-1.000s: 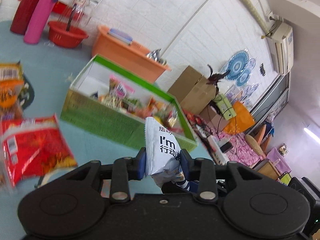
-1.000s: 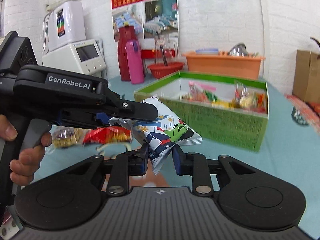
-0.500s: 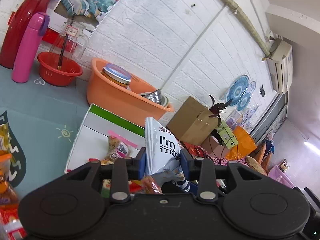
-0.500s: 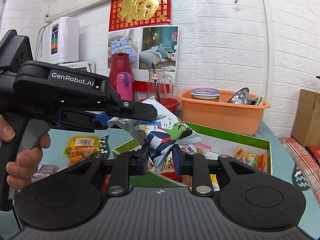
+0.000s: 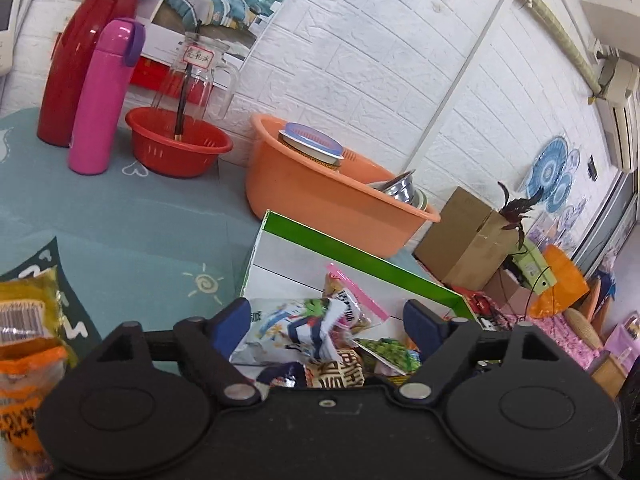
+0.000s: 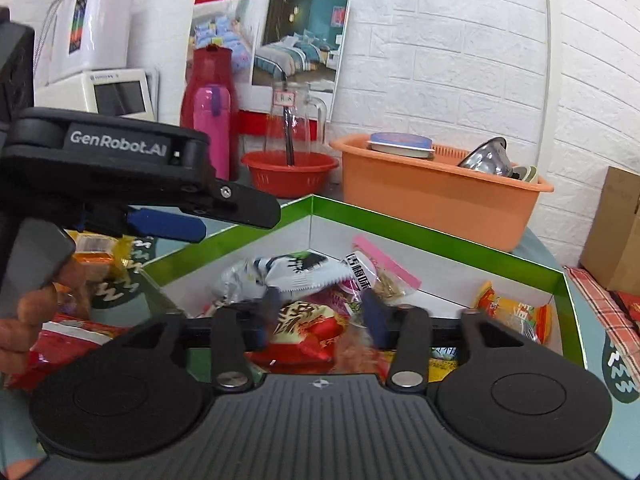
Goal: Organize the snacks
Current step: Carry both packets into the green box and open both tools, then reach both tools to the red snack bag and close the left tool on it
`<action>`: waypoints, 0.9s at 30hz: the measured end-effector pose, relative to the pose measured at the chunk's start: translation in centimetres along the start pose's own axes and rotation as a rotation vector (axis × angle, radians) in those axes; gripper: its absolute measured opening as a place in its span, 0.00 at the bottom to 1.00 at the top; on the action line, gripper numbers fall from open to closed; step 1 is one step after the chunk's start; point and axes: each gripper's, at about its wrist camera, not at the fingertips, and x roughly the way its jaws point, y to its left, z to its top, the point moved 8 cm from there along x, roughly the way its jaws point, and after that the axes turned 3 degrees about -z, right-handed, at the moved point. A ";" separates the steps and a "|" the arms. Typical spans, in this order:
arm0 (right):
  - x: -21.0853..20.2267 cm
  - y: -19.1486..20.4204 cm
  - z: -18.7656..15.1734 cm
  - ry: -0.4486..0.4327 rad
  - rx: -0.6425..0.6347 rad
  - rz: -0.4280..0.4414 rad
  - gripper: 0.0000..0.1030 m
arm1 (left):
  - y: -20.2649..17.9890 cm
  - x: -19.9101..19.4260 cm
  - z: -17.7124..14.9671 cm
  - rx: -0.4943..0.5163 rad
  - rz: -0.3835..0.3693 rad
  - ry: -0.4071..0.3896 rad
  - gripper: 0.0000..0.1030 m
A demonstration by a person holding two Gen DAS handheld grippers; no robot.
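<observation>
Grippers, left (image 5: 326, 320) and right (image 6: 320, 308), have just sprung wide open; white cartoon snack packet (image 6: 280, 274) lies loose inside green-rimmed box (image 6: 432, 236).

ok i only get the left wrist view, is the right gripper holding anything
Observer: No. The right gripper is open; its jaws have just been opening and nothing is pinched between them.
Operator: any snacks outside the box on that side
Observer: Yes, a red packet lies outside the green box, by its left wall.
Operator: and the box's right end, my gripper hides it
Observer: An orange and yellow packet lies in the right corner.
</observation>
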 end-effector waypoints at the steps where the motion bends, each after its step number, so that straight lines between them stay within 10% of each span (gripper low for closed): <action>1: -0.6 0.0 0.0 -0.004 0.011 -0.003 1.00 | -0.2 -0.6 0.0 0.001 0.001 -0.001 1.00; 16: -11.4 2.8 -0.6 -0.041 0.142 0.108 1.00 | -0.3 -13.7 -4.6 -0.033 0.054 0.024 1.00; 27: -12.7 6.2 -4.0 0.047 0.158 0.175 1.00 | 4.2 -9.8 -4.4 0.009 0.118 0.119 1.00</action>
